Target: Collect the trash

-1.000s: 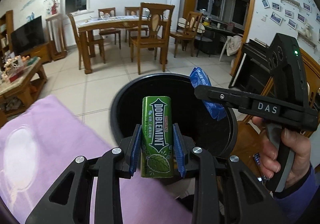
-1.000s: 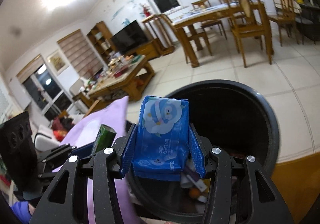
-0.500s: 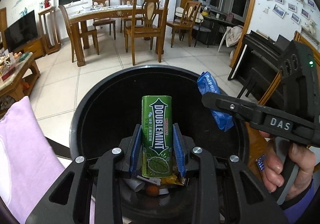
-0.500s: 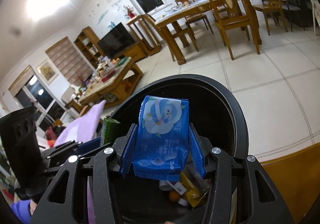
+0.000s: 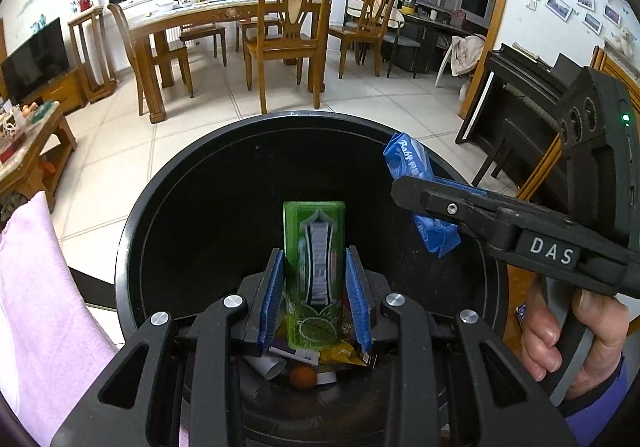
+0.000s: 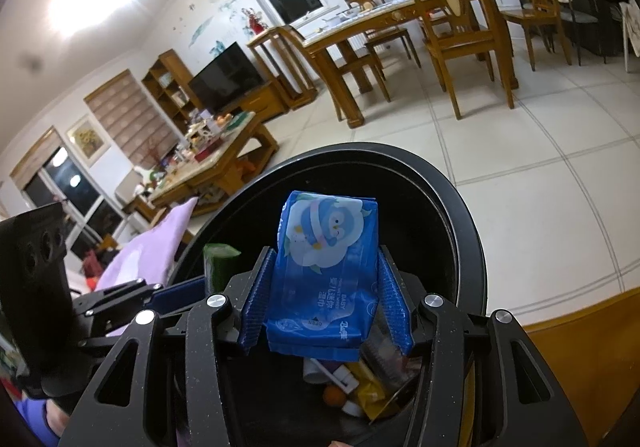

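while both grippers hang over the open black bin (image 5: 132, 247), each has a piece of trash between its blue pads. the left gripper (image 5: 315, 301) has its fingers drawn in around a green gum pack (image 5: 314, 271), which stands upright between the pads; its print is blurred, and from these views i cannot tell whether the pads press it or have just let go. the right gripper (image 6: 326, 305) is closed on a blue wipes pack (image 6: 326, 267), both pads against its sides, the penguin print facing the camera. in the left view the same wipes pack (image 5: 416, 183) shows side-on near the bin's right rim, clamped at the tip of the right gripper (image 5: 432, 203), with the right hand (image 5: 576, 335) wrapped around the handle. in the right view the gum pack's (image 6: 218, 263) top corner pokes up just left of the wipes. at the bin's bottom lie wrappers (image 6: 372, 395), a white tube and a small orange ball (image 5: 301, 377). a lilac cloth (image 5: 40, 307) sits just left of the bin, and a dining table (image 5: 208, 13) with chairs stands well beyond on the tiled floor.
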`<state>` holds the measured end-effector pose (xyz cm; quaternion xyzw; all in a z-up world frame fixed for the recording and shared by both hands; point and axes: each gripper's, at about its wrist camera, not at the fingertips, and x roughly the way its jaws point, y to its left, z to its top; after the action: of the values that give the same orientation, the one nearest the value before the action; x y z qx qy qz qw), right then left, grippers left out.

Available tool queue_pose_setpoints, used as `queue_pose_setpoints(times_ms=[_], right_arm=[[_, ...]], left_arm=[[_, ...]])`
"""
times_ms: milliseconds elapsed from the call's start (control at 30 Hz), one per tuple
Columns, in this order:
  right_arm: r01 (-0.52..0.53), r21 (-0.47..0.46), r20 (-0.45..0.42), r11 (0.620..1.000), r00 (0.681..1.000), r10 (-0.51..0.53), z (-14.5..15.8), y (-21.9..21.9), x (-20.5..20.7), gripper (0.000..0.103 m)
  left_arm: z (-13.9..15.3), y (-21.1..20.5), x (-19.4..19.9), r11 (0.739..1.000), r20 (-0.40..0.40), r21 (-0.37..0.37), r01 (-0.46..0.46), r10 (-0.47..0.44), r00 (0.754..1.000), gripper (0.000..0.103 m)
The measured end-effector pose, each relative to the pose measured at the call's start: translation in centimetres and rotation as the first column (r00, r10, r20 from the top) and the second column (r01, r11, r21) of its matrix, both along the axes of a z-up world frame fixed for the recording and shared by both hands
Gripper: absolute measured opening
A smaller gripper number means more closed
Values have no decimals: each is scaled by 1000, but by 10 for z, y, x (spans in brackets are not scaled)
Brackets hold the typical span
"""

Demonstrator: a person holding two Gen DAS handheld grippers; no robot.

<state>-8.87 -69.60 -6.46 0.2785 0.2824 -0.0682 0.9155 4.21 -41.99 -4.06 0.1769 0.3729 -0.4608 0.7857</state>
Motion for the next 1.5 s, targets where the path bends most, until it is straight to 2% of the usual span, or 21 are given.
queue_pose_setpoints(times_ms=[233,267,300,333,367,433,567,667,733,767,833,900,967,1000,1200,1267,1367,1400,1500], right_arm=[[0,0,-1,1000,1000,0,-1,4,-2,53],[0,0,0,1000,1000,0,-1,10,-2,55],[0,1,2,1000,1000,0,-1,13,-3,62],[1,2,3,1000,1000,-1,-1,14,-2,63],[1,2,3,1000,1000,-1,0,15,-2,65],[6,-1,6,1000,1000,-6,1,17,-2,67],[4,-7,8,1000,1000,-4,3,22,-1,67],[3,-16,10,1000,1000,-3,6,30,-1,67],[4,-21,9,1000,1000,-4,11,36,-1,69],[6,-23,10,1000,1000,-6,12,39,0,73],[6,-28,12,1000,1000,-5,18,48,-2,73],[2,-37,15,999,1000,-2,23,58,-2,73],[-5,-48,25,999,1000,6,30,70,-1,81],[-15,-55,28,998,999,16,35,78,2,82],[-105,-103,34,989,993,109,58,144,22,86],[-146,-115,37,983,988,151,65,171,33,93],[-226,-146,41,963,971,235,72,228,51,94],[-245,-155,43,957,966,254,74,244,55,94],[-302,-180,57,936,947,316,78,299,68,97]], left_arm=[[0,1,-4,1000,11,10,-2,2,1000,33],[1,1,-3,1000,8,9,-3,2,1000,34],[1,2,-3,1000,5,8,-2,2,1000,36],[1,4,-4,1000,5,10,-2,2,1000,44],[2,5,-4,1000,12,11,-6,6,1000,58],[6,10,-7,1000,43,-1,-16,16,999,73],[14,17,-12,1000,65,-12,-10,10,998,77],[20,25,-17,1000,79,-29,-12,14,997,90],[24,31,-21,999,96,-38,-5,9,995,93],[25,34,-23,999,103,-40,-1,5,995,95],[30,41,-28,999,121,-47,9,-3,993,98],[35,53,-33,998,147,-56,9,0,989,98],[39,66,-35,998,161,-66,2,8,987,98],[41,72,-36,998,164,-70,-4,16,986,98],[56,144,-27,985,159,-116,-129,146,976,98],[60,180,-23,969,159,-131,-211,230,960,98],[63,232,-17,935,147,-167,-313,338,930,98],[63,249,-15,919,146,-176,-352,378,914,98],[66,306,-9,852,153,-207,-480,513,845,98]])
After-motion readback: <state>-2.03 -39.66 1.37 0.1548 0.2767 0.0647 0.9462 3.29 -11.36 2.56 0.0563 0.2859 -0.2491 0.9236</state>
